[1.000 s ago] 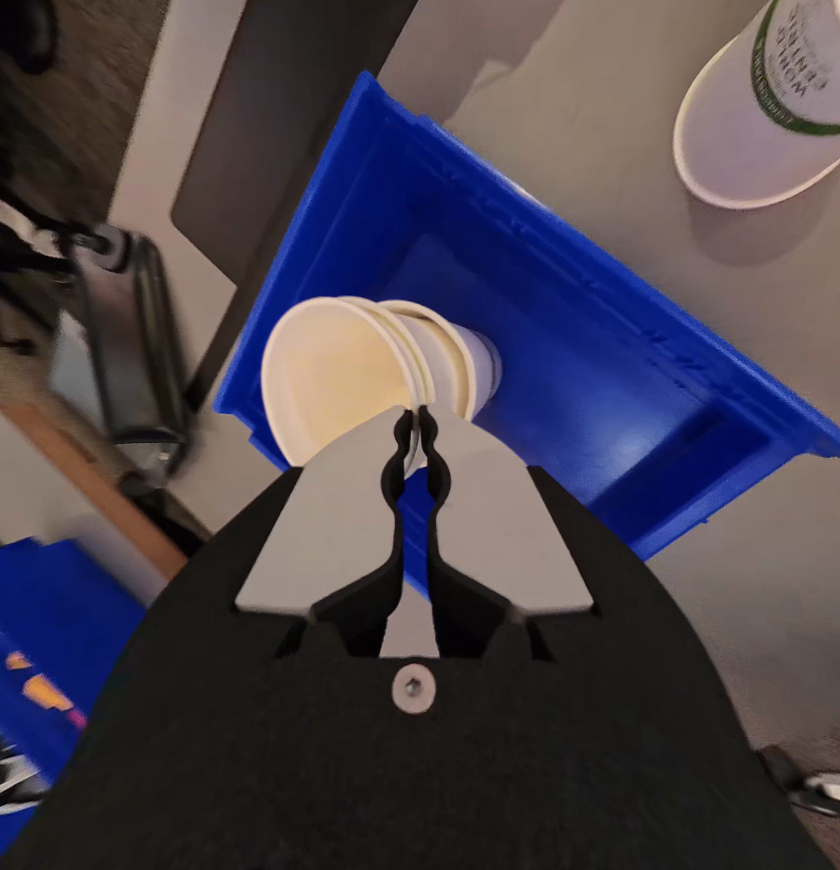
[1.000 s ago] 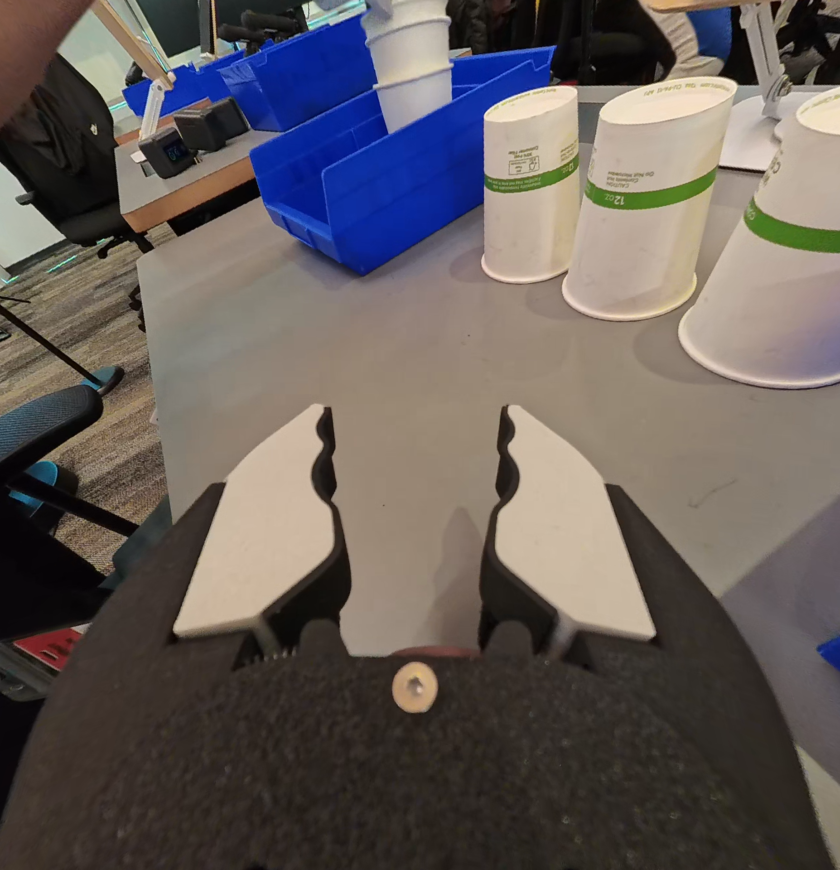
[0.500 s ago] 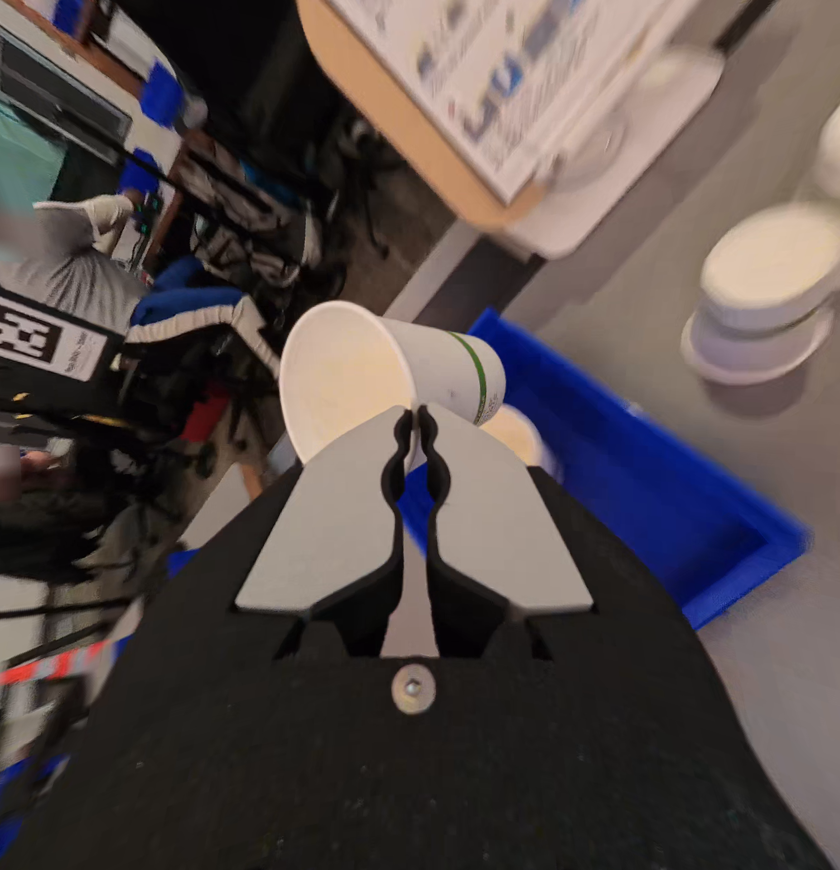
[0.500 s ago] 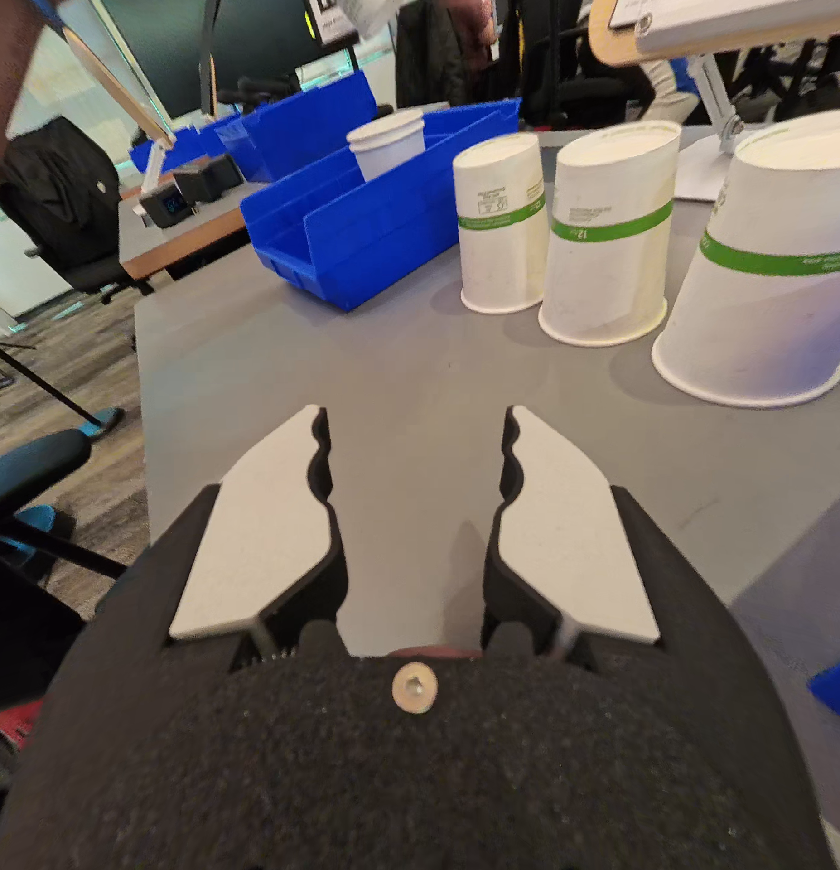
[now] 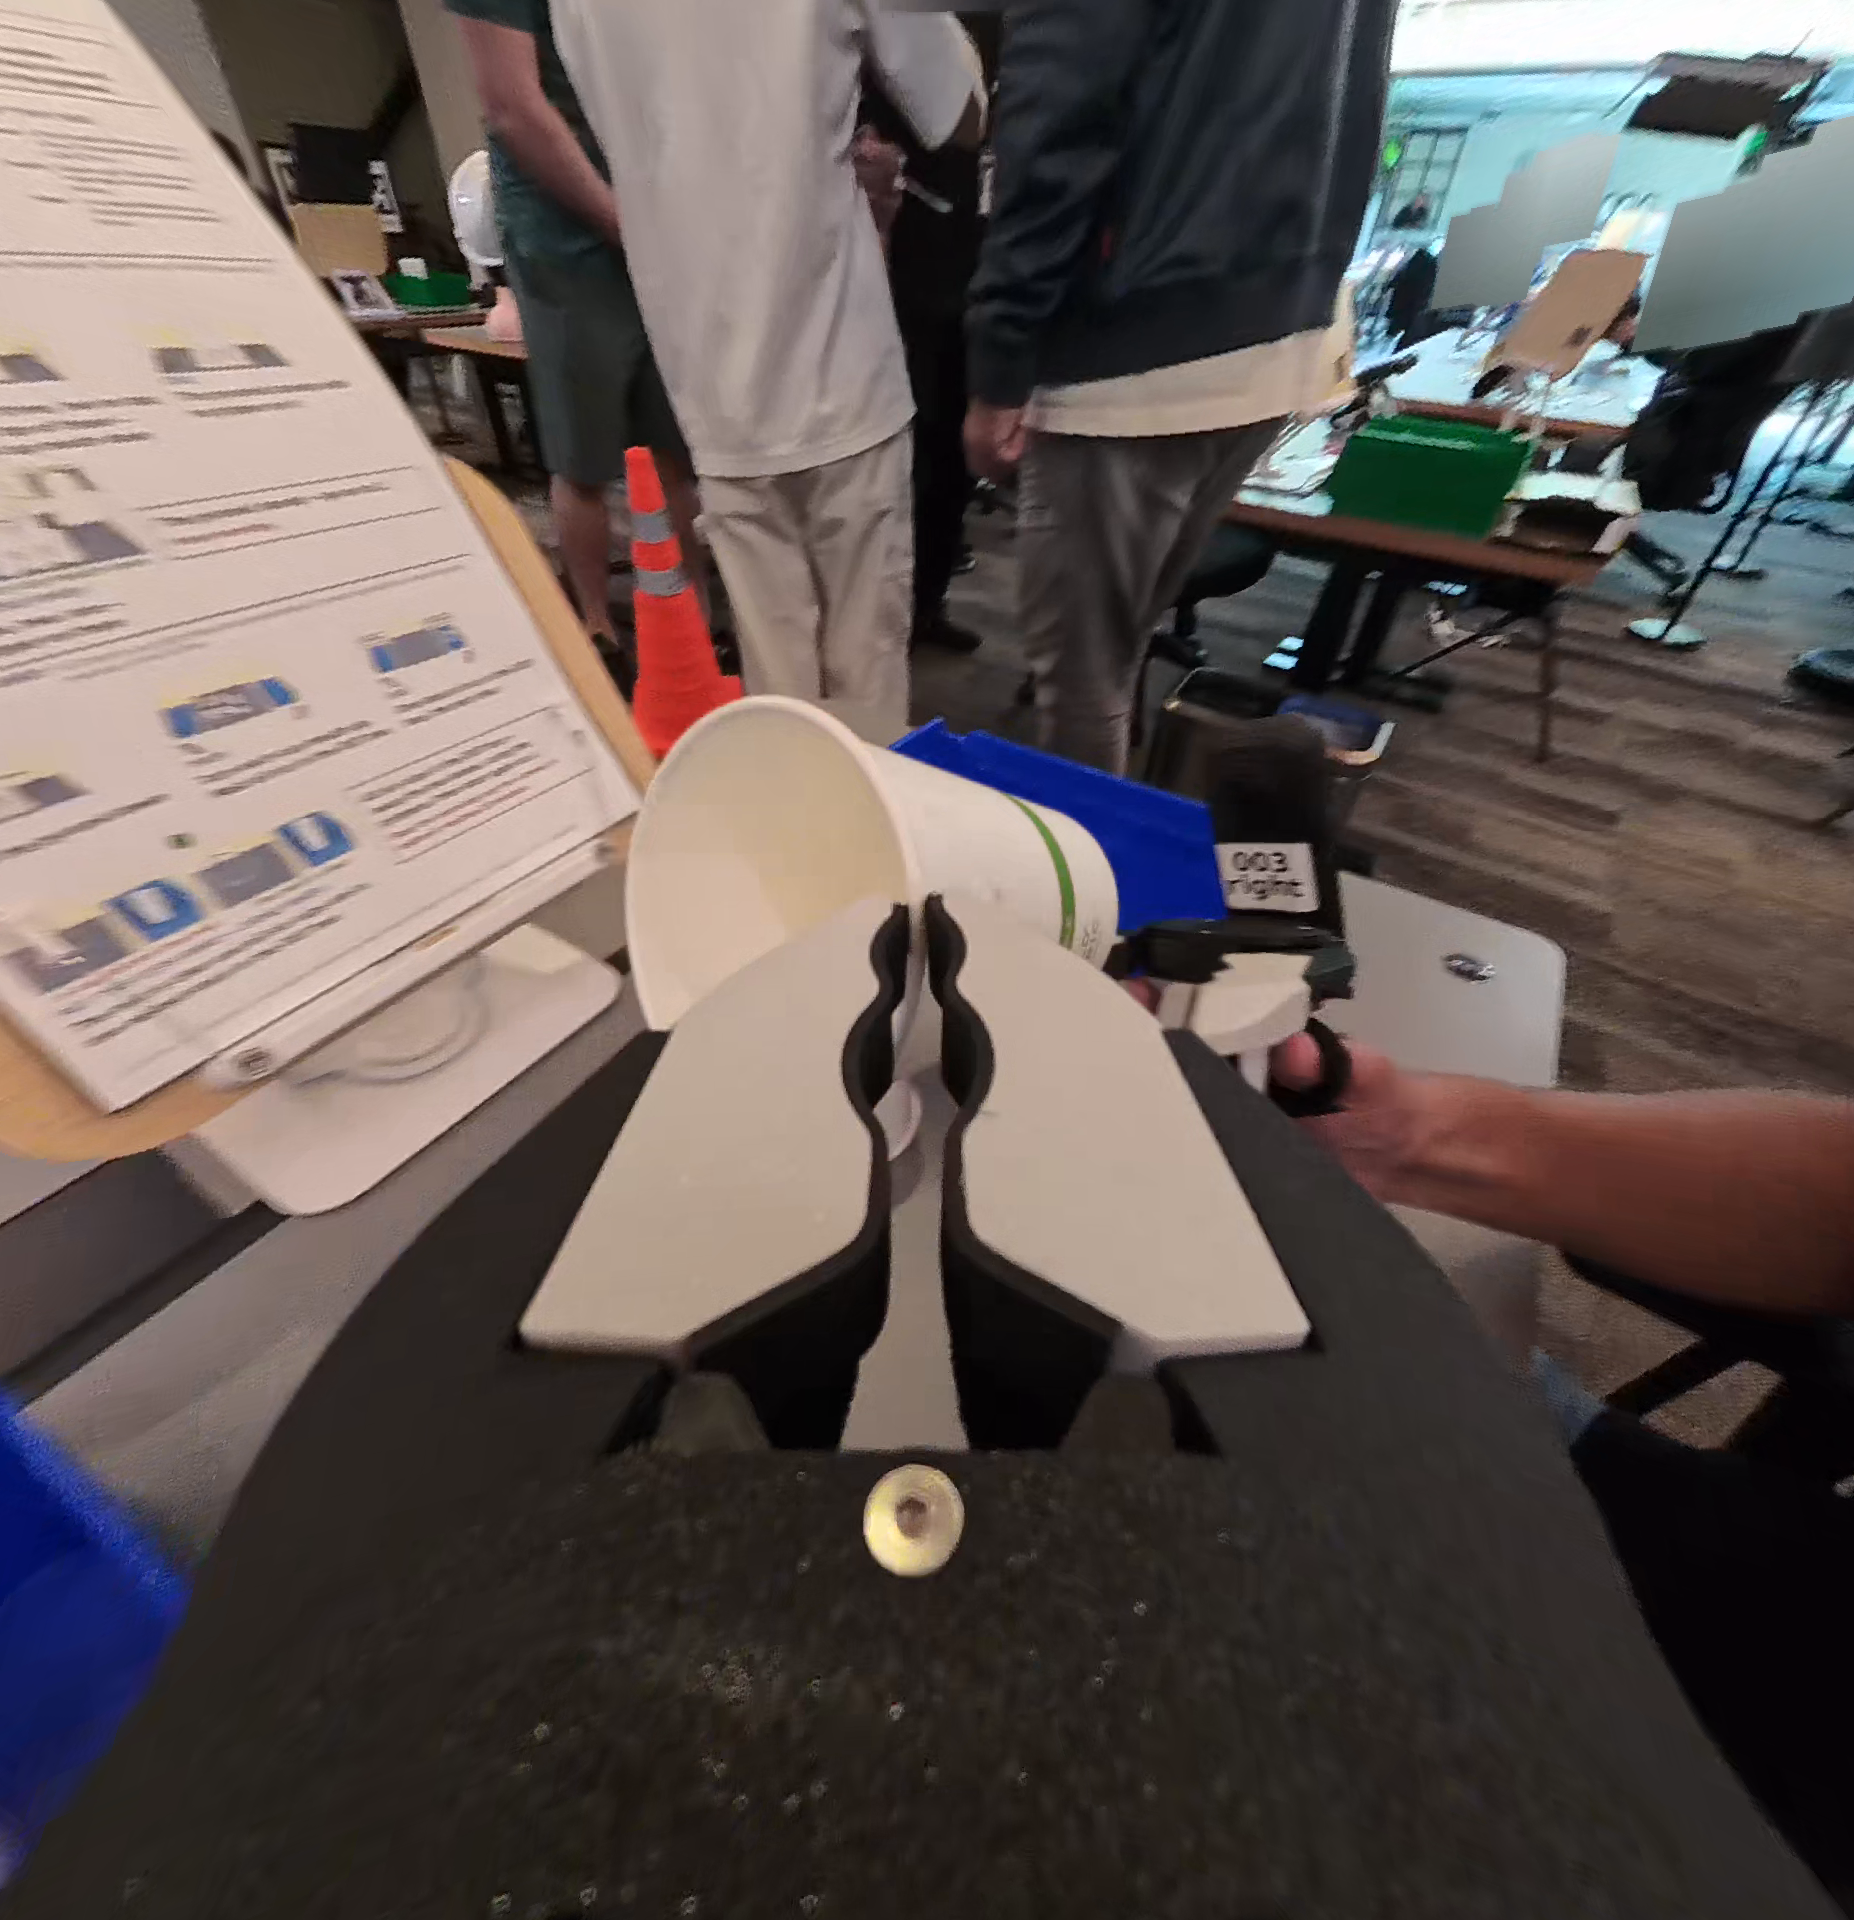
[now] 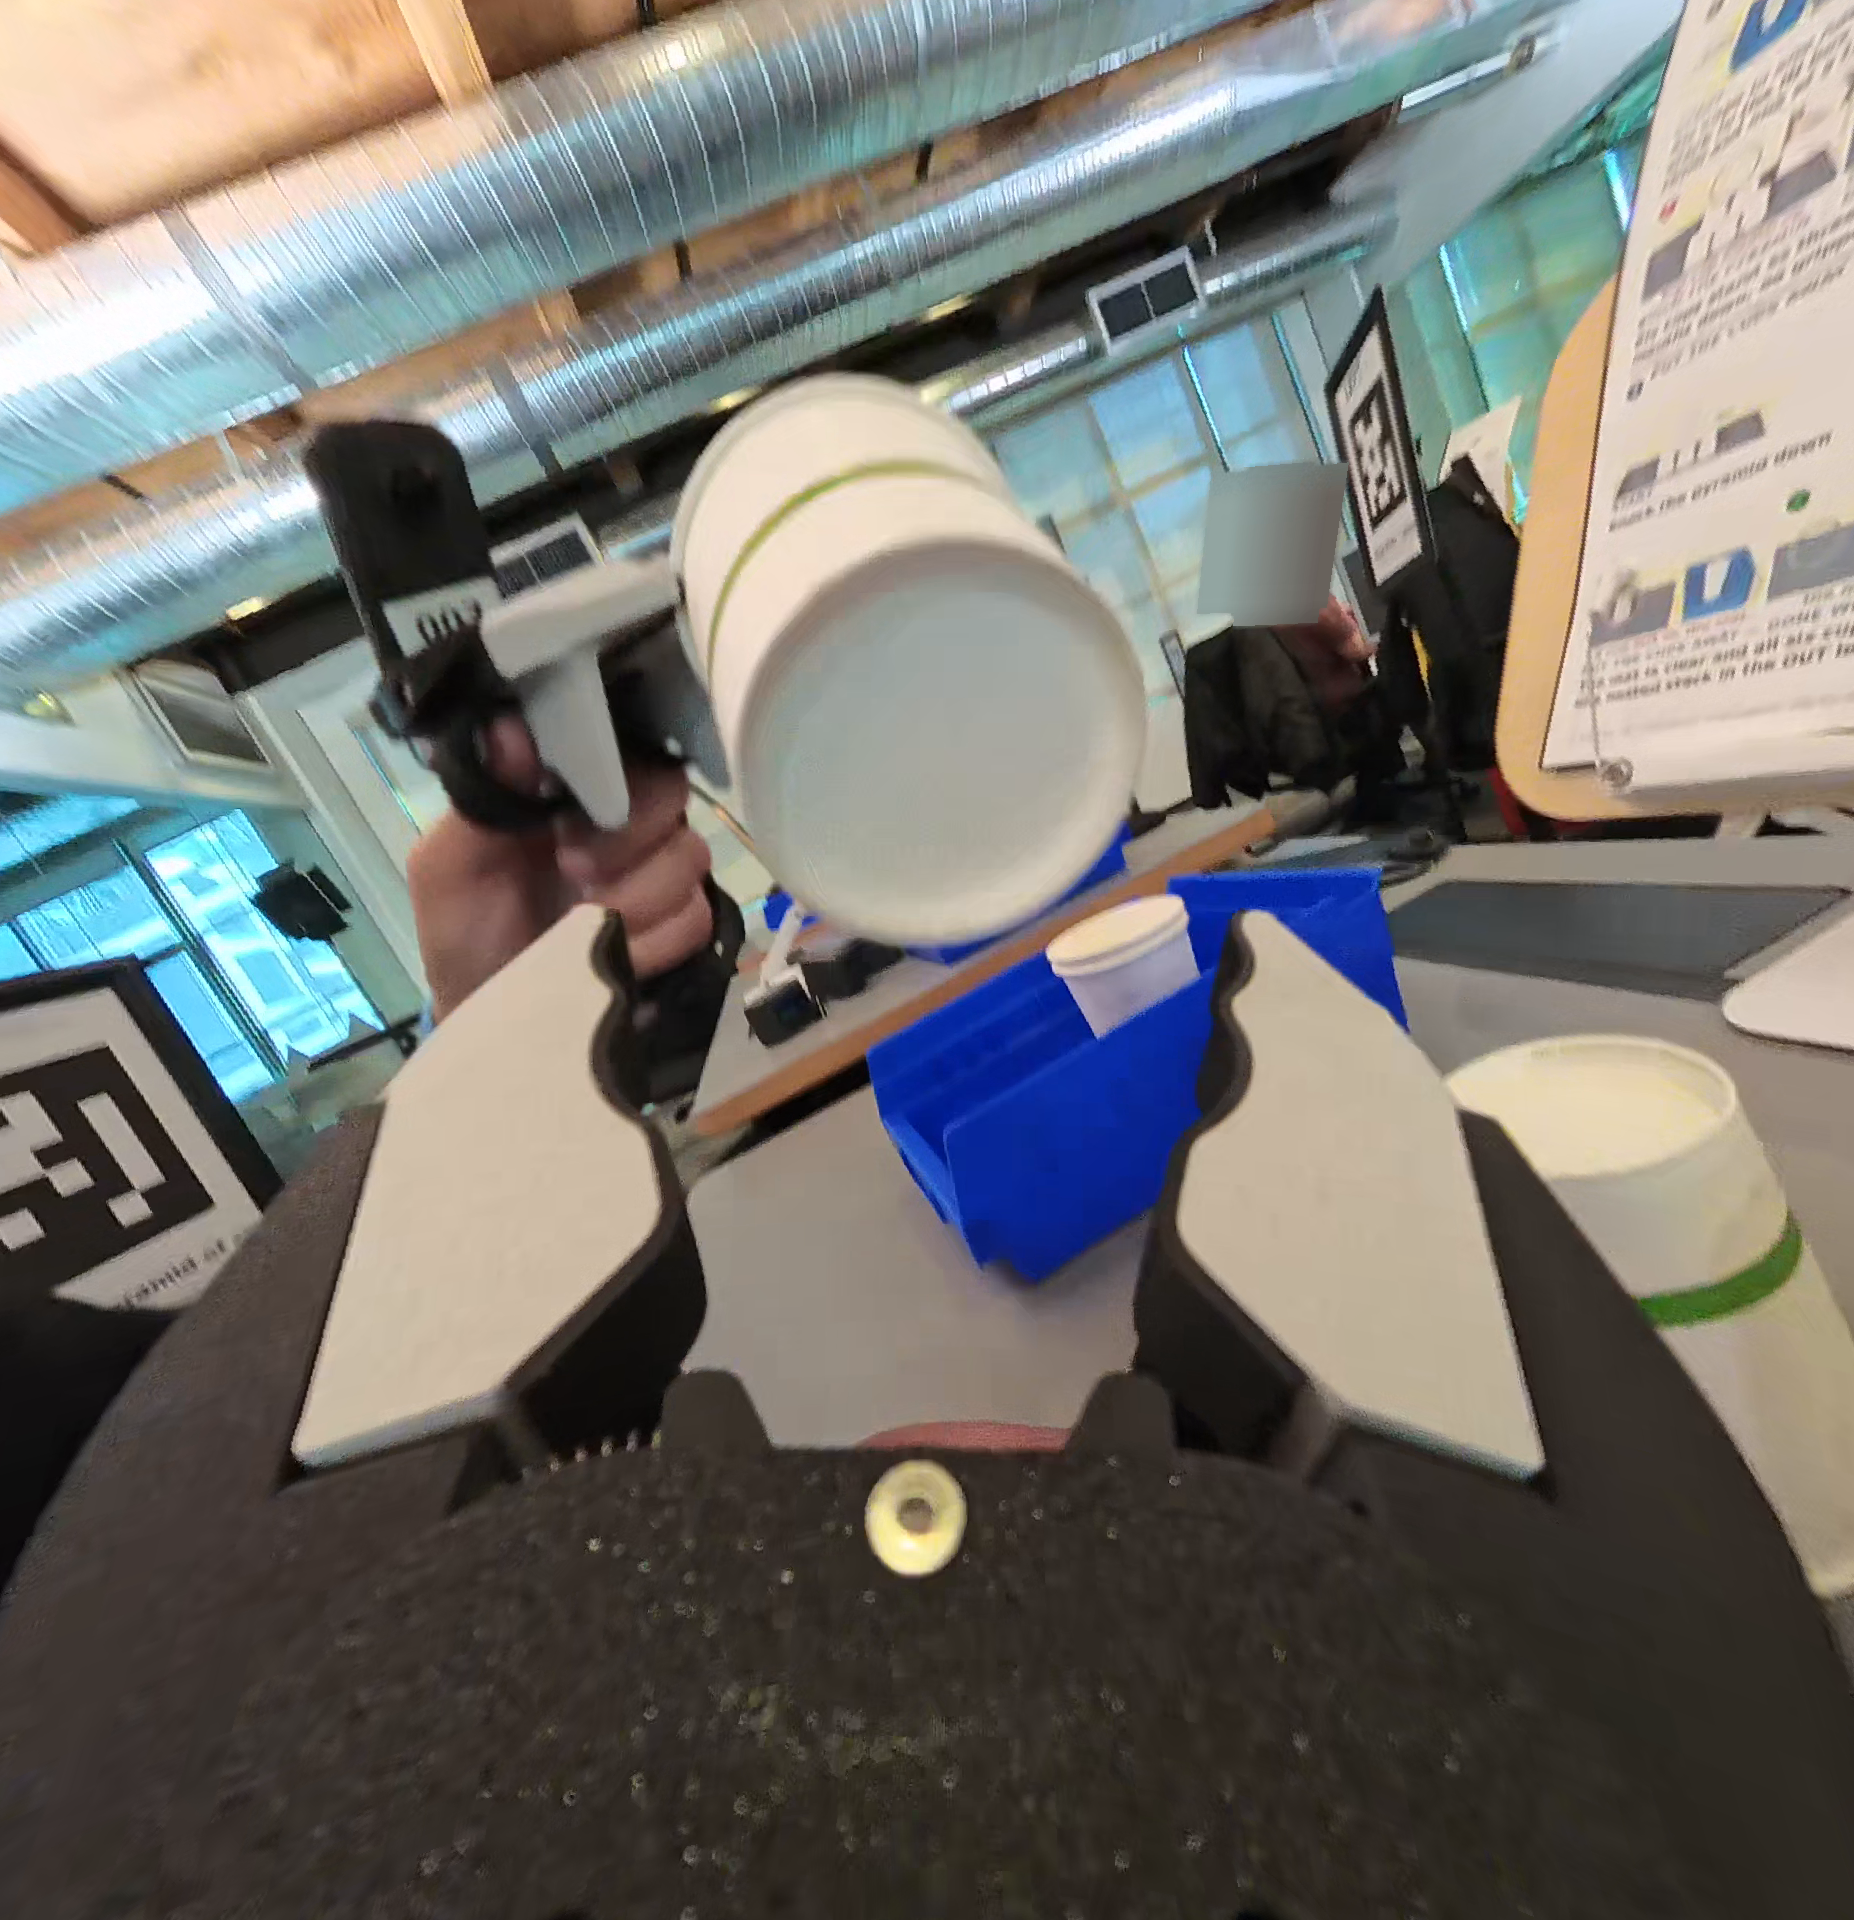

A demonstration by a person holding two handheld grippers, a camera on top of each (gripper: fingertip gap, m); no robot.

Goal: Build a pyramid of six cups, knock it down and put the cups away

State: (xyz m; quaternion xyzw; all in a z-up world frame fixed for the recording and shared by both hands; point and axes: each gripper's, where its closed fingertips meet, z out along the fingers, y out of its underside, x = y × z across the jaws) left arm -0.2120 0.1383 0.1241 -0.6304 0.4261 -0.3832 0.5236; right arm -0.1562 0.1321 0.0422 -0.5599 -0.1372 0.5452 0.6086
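Left wrist view: tongs [image 5: 918, 920] pinch tilted white green-banded cup [image 5: 861, 852].

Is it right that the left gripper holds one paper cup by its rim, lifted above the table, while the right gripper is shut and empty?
Not quite. The right gripper is empty but open: the right wrist view shows its fingers wide apart. The left gripper does pinch the paper cup by its rim, lifted above the table.

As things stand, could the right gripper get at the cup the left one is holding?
Probably yes: the right gripper is open and empty, and the held cup hangs bottom-first ahead and above it, nothing between.
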